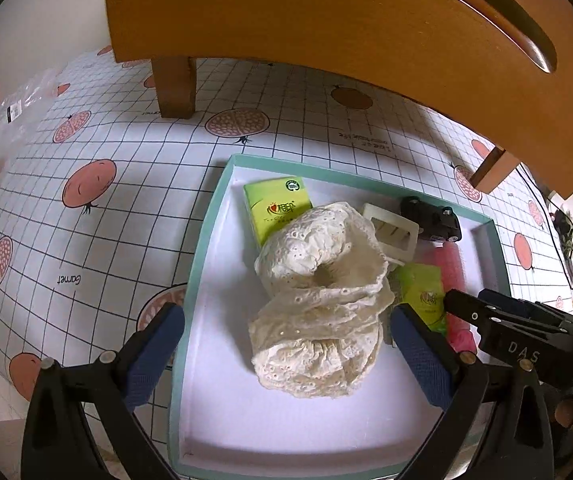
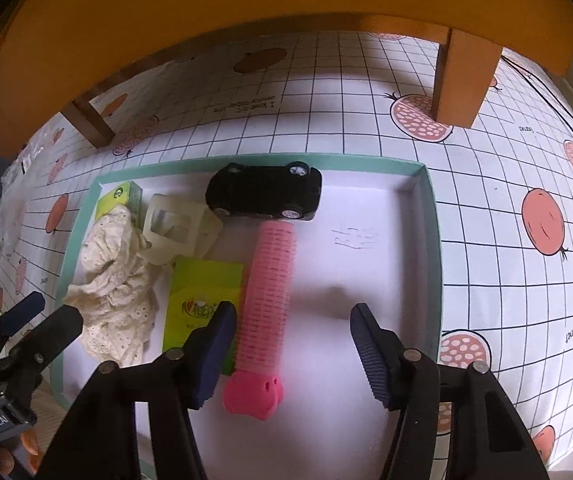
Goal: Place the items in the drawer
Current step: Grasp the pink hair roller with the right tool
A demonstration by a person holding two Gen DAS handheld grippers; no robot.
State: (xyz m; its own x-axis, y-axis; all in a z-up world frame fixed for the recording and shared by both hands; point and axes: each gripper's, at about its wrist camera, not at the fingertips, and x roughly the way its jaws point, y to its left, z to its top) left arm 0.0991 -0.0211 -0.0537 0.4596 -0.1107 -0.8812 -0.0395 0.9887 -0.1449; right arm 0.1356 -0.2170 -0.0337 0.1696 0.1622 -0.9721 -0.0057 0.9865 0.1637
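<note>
A white tray with a teal rim (image 1: pixel 198 248) (image 2: pixel 432 216) lies on the table and holds the items. A crumpled cream lace cloth (image 1: pixel 318 296) (image 2: pixel 114 280) sits between the fingers of my open left gripper (image 1: pixel 288 354), which hovers just above it. Around it are two green tissue packs (image 1: pixel 276 206) (image 2: pixel 202 292), a cream plastic clip (image 1: pixel 390 232) (image 2: pixel 174 228) and a black toy car (image 1: pixel 432 220) (image 2: pixel 264 192). A pink hair roller (image 2: pixel 266 292) lies between the fingers of my open right gripper (image 2: pixel 292 354), close to its left finger.
An orange wooden cabinet with a drawer front and its handle slot (image 1: pixel 486 12) stands on legs (image 1: pixel 174 88) (image 2: pixel 462 80) over the gridded fruit-print tablecloth (image 1: pixel 106 220). Clear plastic bags (image 1: pixel 2 128) lie at the far left. A hand (image 2: pixel 26 444) holds the left gripper (image 2: pixel 46 314).
</note>
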